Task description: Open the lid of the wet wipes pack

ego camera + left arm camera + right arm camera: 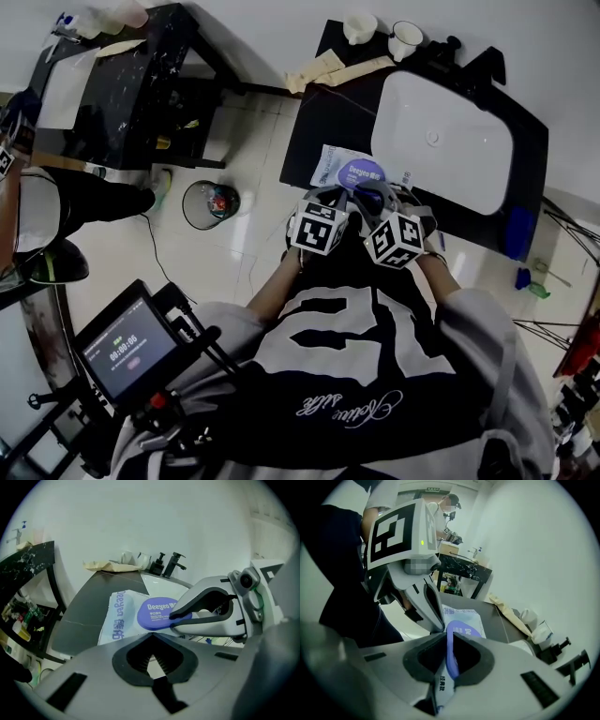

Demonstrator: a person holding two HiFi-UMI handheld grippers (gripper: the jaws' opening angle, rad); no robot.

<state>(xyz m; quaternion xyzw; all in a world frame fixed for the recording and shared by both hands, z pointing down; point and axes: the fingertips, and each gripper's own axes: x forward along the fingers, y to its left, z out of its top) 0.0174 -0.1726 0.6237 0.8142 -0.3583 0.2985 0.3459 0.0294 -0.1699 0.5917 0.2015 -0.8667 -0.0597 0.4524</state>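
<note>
1 pale wipes pack (117,616) — blue lid (154,613), perhaps lifted.

My right gripper (174,616) cuts across just ahead of my left gripper (152,636). Its jaws are clamped on the purple lid (154,613), so nothing passes between the two tools. The left one looks pinched on the wet wipes pack (117,616). To its left the dark counter (84,616) lies bare, with room to slide. Ahead and to the right the sink (441,141) is open. Farther on, the faucet (174,564), cups (405,39) and a crumpled cloth (110,565) line the wall
</note>
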